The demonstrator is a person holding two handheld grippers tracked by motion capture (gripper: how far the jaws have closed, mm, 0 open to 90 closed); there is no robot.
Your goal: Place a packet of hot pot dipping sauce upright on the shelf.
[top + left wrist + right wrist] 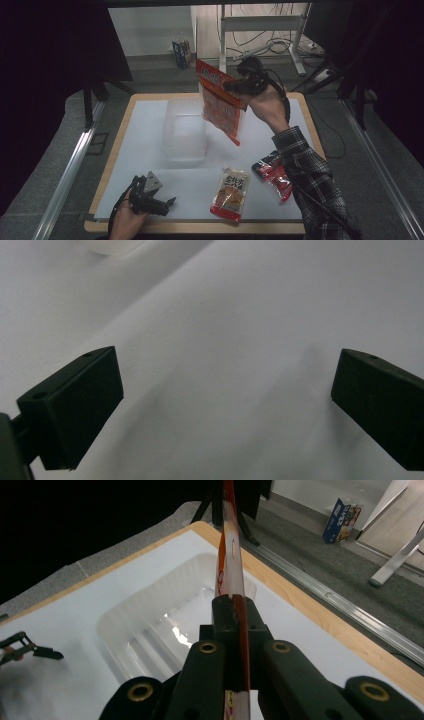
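Observation:
My right gripper (235,86) is raised above the far right of the table, shut on the edge of an orange-red snack bag (220,102) that hangs tilted beside a clear plastic bin (184,131). In the right gripper view the bag (231,555) runs edge-on between the closed jaws of the right gripper (234,605), over the bin (165,625). My left gripper (165,204) rests at the near left edge, its jaws wide apart. In the left gripper view the left gripper (225,400) stands open over bare white table with nothing between the fingers.
An orange snack pack (231,194) and a red pack (274,174) lie on the white table (130,150) near the front right. Beyond the table's far edge are a desk frame (260,22), cables and a small carton (182,53) on the floor.

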